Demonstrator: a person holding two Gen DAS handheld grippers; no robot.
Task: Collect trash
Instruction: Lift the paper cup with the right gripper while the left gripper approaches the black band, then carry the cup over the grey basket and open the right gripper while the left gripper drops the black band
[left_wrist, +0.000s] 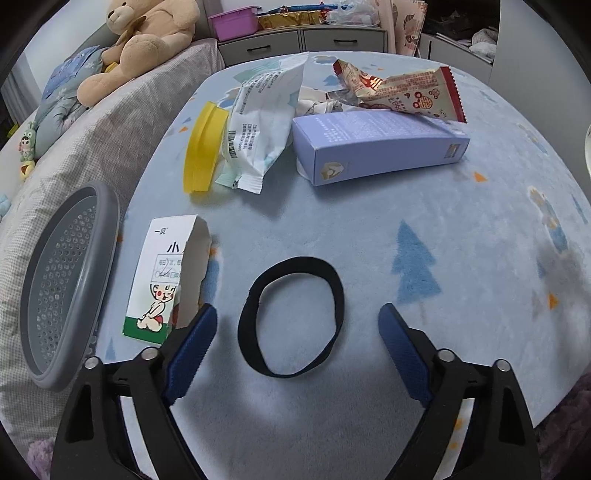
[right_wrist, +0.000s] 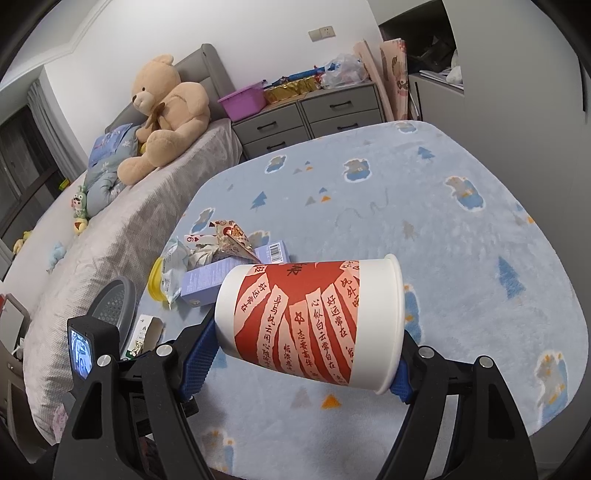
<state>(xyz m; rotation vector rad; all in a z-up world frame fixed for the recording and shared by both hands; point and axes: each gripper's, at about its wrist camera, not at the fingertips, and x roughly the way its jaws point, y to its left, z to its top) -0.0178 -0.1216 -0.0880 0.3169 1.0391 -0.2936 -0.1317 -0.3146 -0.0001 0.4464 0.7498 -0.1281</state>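
Observation:
My left gripper (left_wrist: 297, 328) is open, low over the blue mat, with a black band loop (left_wrist: 291, 317) lying between its fingers. A torn white carton (left_wrist: 166, 277) lies by its left finger. Beyond lie a yellow lid (left_wrist: 203, 147), a white wrapper (left_wrist: 262, 122), a purple box (left_wrist: 376, 144) and a red-and-cream snack wrapper (left_wrist: 402, 92). My right gripper (right_wrist: 306, 354) is shut on a red-and-white paper cup (right_wrist: 310, 321), held sideways above the mat, with the trash pile (right_wrist: 221, 258) beyond it.
A grey perforated basket (left_wrist: 66, 284) leans at the mat's left edge against the bed; it also shows in the right wrist view (right_wrist: 116, 302). A teddy bear (right_wrist: 166, 110) sits on the bed. Grey drawers (right_wrist: 306, 114) stand behind the mat.

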